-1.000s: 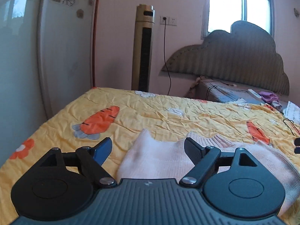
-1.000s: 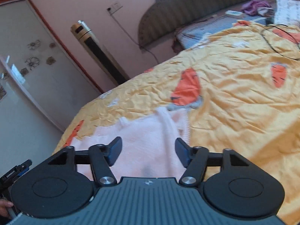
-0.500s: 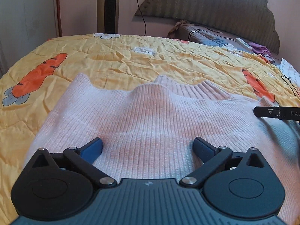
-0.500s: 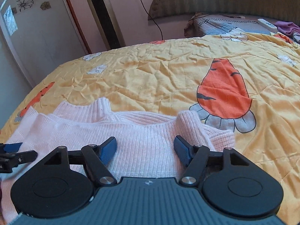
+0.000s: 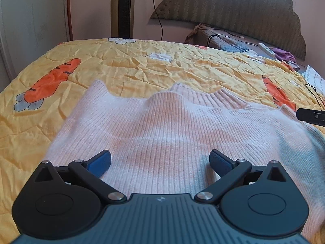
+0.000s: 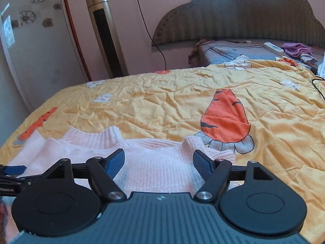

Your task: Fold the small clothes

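A small pale pink knitted sweater [image 5: 162, 134] lies spread on the yellow carrot-print bedspread [image 5: 142, 69], its ribbed collar at the far side. My left gripper [image 5: 160, 160] is open and empty, low over the sweater's near part. My right gripper [image 6: 158, 160] is open and empty over the sweater's right side [image 6: 154, 162], near its raised ribbed corner [image 6: 195, 142]. The right gripper's tip [image 5: 310, 116] shows at the right edge of the left wrist view. The left gripper's finger [image 6: 14, 169] shows at the left edge of the right wrist view.
A tall tower fan [image 6: 105, 34] stands by the wall beyond the bed, beside a wardrobe door [image 6: 30, 46]. A padded headboard [image 6: 243, 16], a grey pillow, a white remote [image 6: 273, 47], purple cloth [image 6: 296, 47] and a black cable [image 5: 314, 93] are at the far right.
Both grippers came down and forward from a raised, tilted view to sit low over the sweater. The sweater now lies spread wide beneath them. Both stay open.
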The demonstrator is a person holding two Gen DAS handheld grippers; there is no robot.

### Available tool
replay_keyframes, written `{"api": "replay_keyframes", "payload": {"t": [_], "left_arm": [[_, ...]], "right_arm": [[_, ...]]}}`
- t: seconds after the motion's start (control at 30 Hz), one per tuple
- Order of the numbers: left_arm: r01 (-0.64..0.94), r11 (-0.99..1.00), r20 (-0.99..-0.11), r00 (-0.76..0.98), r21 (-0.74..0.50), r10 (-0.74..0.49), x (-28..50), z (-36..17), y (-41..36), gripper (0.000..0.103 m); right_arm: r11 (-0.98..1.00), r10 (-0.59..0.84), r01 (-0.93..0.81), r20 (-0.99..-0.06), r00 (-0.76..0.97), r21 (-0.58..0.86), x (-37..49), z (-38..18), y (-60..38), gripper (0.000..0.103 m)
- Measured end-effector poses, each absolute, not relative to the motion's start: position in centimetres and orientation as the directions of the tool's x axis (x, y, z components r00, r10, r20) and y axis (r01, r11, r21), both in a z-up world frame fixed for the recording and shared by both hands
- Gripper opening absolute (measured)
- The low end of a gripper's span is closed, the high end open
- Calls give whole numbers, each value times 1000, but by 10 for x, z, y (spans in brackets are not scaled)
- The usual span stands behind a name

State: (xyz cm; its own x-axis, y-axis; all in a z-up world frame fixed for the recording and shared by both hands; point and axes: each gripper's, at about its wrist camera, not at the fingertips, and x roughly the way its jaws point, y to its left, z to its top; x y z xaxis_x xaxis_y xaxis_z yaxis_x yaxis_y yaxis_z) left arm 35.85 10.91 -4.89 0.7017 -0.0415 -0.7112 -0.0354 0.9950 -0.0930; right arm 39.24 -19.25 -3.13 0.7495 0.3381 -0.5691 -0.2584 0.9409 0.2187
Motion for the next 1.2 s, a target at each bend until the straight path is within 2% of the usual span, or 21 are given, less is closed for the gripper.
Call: {"api": "replay_keyframes", "payload": {"t": [0.1,0.23,0.3,0.4,0.53,0.63,0.7,0.77,0.87,1.0,1.13,1.2], "left_arm": [[-18,997,-713,700,-81,-45,355,-53,109,103],[-5,995,-694,717,-97,-65,358,-63,113,103],[-8,994,-688,722,-111,-71,360,-65,115,103],[13,995,-646,760,-99,-74,357,-72,115,103],[7,996,-633,772,-83,-58,357,-73,112,103],[-9,996,-616,787,-86,-46,346,-66,113,103],[-76,993,-597,802,-89,8,326,-53,117,103],[-140,978,-562,827,-152,32,297,-39,129,103],[-255,888,-504,863,-383,31,241,-25,162,103],[-366,694,-521,854,-620,-15,189,-35,189,103],[-363,549,-498,860,-753,-114,171,-50,194,103],[-373,502,-502,852,-781,-147,179,-59,194,103]], "right_arm": [[920,391,-315,-584,712,232,385,-31,-190,84],[942,318,-309,-651,690,133,395,-59,-180,86],[932,337,-348,-610,717,107,391,-71,-179,96],[932,315,-358,-622,717,59,392,-72,-169,100],[926,360,-350,-606,709,140,400,-73,-183,100],[929,345,-353,-604,718,112,396,-73,-178,100],[928,352,-351,-594,723,123,392,-73,-181,100],[928,356,-348,-581,732,131,387,-72,-183,100],[929,359,-344,-567,741,139,381,-72,-185,100],[928,365,-341,-560,744,153,381,-72,-186,100],[925,374,-340,-553,745,167,381,-71,-188,100],[923,380,-341,-548,745,177,381,-71,-190,100]]}}
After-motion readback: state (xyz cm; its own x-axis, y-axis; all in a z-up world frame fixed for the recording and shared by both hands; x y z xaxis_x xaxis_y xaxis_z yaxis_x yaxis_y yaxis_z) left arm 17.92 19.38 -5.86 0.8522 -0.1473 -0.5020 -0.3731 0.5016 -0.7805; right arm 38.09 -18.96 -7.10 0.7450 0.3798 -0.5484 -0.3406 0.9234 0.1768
